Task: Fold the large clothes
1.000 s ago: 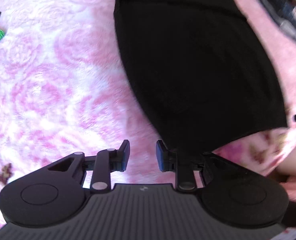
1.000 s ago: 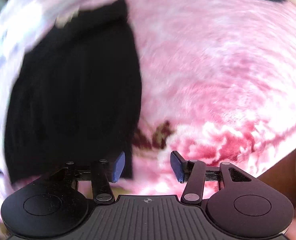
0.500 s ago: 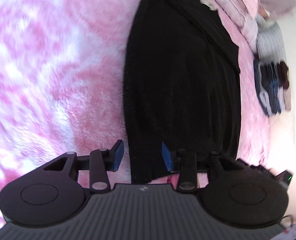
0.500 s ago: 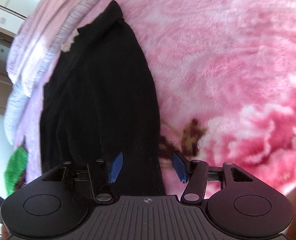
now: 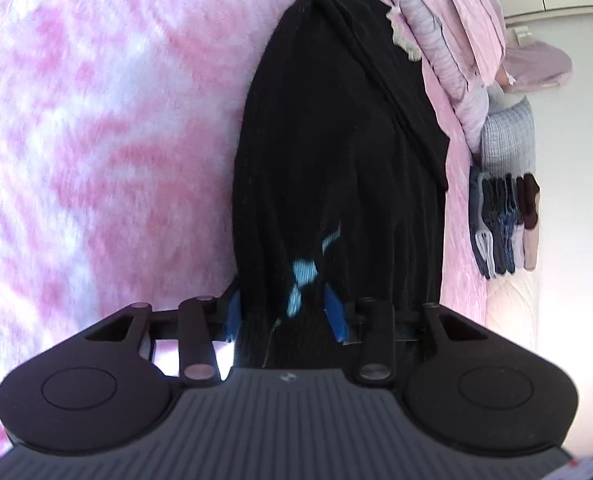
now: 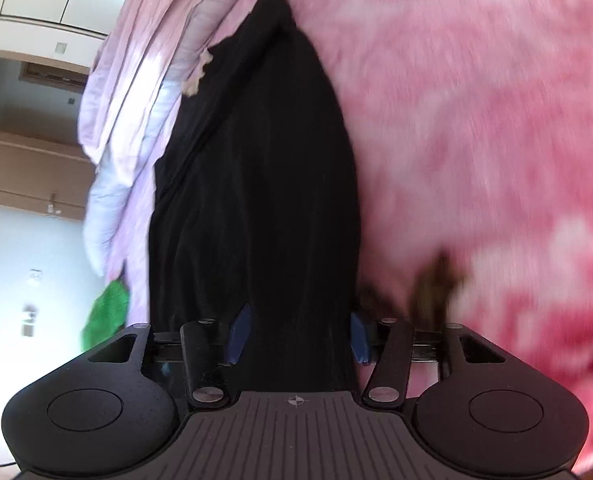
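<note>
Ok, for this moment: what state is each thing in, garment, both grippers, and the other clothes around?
Black garment: folded into a long narrow strip, lying flat on the pink blanket.
Left gripper: jaws apart, garment's near end between the pads; has just been opening.
Right gripper: jaws apart, straddling the garment's near end; has just been closing.
Folded clothes stack: folded, stacked at the bed's edge.
Green item: crumpled, beside the blanket.
</note>
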Available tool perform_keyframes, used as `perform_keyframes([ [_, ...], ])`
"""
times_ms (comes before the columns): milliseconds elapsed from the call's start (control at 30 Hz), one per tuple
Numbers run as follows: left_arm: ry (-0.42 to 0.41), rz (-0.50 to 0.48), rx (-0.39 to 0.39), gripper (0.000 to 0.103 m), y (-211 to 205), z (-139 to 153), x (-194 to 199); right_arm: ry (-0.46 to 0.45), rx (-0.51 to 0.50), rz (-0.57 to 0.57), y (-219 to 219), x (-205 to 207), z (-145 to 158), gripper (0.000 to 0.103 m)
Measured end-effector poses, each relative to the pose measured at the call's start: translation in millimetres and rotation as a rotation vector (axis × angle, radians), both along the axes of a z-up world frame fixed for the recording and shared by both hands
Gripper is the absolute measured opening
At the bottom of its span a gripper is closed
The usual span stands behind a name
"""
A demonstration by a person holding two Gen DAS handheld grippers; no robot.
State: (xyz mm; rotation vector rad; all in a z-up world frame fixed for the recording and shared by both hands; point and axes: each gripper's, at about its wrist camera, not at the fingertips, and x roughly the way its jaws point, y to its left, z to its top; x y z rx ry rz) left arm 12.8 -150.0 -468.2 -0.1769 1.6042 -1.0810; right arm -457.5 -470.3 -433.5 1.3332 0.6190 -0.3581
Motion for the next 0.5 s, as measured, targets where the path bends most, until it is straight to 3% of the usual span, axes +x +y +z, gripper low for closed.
perform_keyframes([
  [133, 0.019, 0.003, -0.010, 0.036, 6.1, -3.4, -5.0, -0.031, 0.068, -0.097, -6.9, -1.0, -12.2, 0.033],
  [200, 0.026, 0.013, -0.006, 0.035, 1.9, -4.0, -4.7, -0.008, 0.057, -0.102, -11.1, 9.8, -13.7, 0.006],
  [267, 0.004, 0.003, -0.003, 0.032, -5.4, -2.9, -6.6, 0.027, 0.007, -0.057, -12.1, 20.2, -8.5, 0.004],
  [300, -0.041, -0.015, 0.006, 0.012, -7.9, 1.2, -8.7, 0.042, -0.020, -0.039, -11.4, 21.7, -3.6, 0.003],
  [333, -0.085, -0.038, 0.016, 0.006, -11.4, 4.1, -11.1, 0.054, -0.030, -0.034, -10.4, 20.3, 1.1, 0.003],
  [500, -0.167, -0.049, -0.008, 0.004, -1.9, 23.7, -16.5, 0.010, -0.050, -0.069, -0.8, -3.7, 32.5, 0.002],
])
